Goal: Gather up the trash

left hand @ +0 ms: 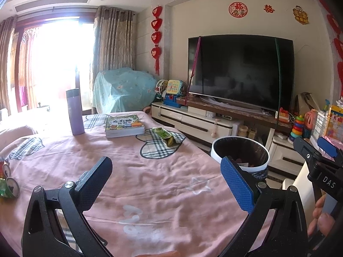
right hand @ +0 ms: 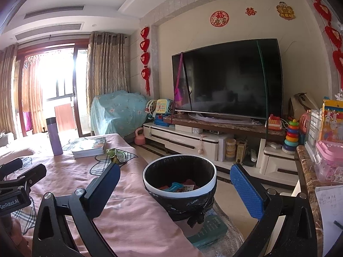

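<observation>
**Snack wrapper lying out of reach, both grippers empty**

Trash is waiting in two places on the pink tablecloth [left hand: 163, 184]. The left gripper [left hand: 171, 177] is hovering with its jaws spread wide and nothing between them; the right gripper [right hand: 178, 190] is likewise released and empty, hanging just above the trash bin [right hand: 179, 189]. The bin, lined with a black bag, is standing on the floor just beside the table edge and already holding some coloured packets.

The green snack wrapper [left hand: 166, 136] is lying on a plaid heart patch, just beside the children's book [left hand: 124, 125] and near the purple thermos [left hand: 74, 111]. Crushed cans and green packaging [left hand: 8, 187] are sitting at the table's left edge.

Risks, as I am judging them: the wrapper is flat and crinkly, so the fingers may be pinching cloth along with it and dragging the tablecloth, which could be tipping the tall thermos. A reach across could also be nudging the book. The bin is standing on a loose book or pad [right hand: 209, 229], so a bump may be shifting it.

Readable writing: "DAS" on the right gripper body seen from the left camera, and "GenRobot.AI" on the left gripper body in the right view. The book cover carries Chinese characters I am not reading reliably; red wall decorations [left hand: 238, 9] are showing the "福" character.
</observation>
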Demonstrator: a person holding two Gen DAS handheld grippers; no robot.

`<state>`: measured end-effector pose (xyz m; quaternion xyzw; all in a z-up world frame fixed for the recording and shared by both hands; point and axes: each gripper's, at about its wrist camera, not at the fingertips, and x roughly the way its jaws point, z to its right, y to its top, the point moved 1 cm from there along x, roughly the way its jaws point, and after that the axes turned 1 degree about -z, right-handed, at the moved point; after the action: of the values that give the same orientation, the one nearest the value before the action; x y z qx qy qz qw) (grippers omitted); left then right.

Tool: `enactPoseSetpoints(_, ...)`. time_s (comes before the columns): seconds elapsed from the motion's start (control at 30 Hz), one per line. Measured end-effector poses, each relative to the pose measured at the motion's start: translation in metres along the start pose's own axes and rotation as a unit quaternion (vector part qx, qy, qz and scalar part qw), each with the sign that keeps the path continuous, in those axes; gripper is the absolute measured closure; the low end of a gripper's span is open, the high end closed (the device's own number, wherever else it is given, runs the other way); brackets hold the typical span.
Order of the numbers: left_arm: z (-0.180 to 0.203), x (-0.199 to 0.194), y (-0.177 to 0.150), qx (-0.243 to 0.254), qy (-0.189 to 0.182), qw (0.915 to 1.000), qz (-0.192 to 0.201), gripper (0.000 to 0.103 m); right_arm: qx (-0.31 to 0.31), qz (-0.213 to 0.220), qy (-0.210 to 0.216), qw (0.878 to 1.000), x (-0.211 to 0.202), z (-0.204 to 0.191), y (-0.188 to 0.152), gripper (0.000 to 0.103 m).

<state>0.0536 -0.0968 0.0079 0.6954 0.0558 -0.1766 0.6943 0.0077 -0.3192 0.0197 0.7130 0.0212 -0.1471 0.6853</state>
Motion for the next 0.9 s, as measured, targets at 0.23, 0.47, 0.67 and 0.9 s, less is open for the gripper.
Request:
enactPoseSetpoints(0.23, 0.0021, -0.002, 0.0012, 0.006, 0.0, 1.0, 0.002, 0.0, 0.0, 0.004, 0.003, 1.0, -0.0021, -0.0021, 0.0022, 0.0)
enactPoseSetpoints(0.47, 0.0059, -0.0023, 0.0008, 0.014, 0.002, 0.9999, 0.004, 0.0, 0.002, 0.005, 0.004, 1.0, -0.0025, -0.0013, 0.0022, 0.0)
enactPoseSetpoints(0.67, 0.0064, -0.0031, 0.0004, 0.014, 0.004, 0.9999, 0.006, 0.0, 0.005, 0.003, 0.007, 1.0, -0.0031, -0.0014, 0.0026, 0.0)
enactPoseSetpoints(0.9, 0.0063, -0.0028, 0.0002, 0.013, 0.003, 0.9999, 0.005, 0.0, 0.006, 0.001, 0.01, 1.0, -0.0036, -0.0012, 0.0017, 0.0)
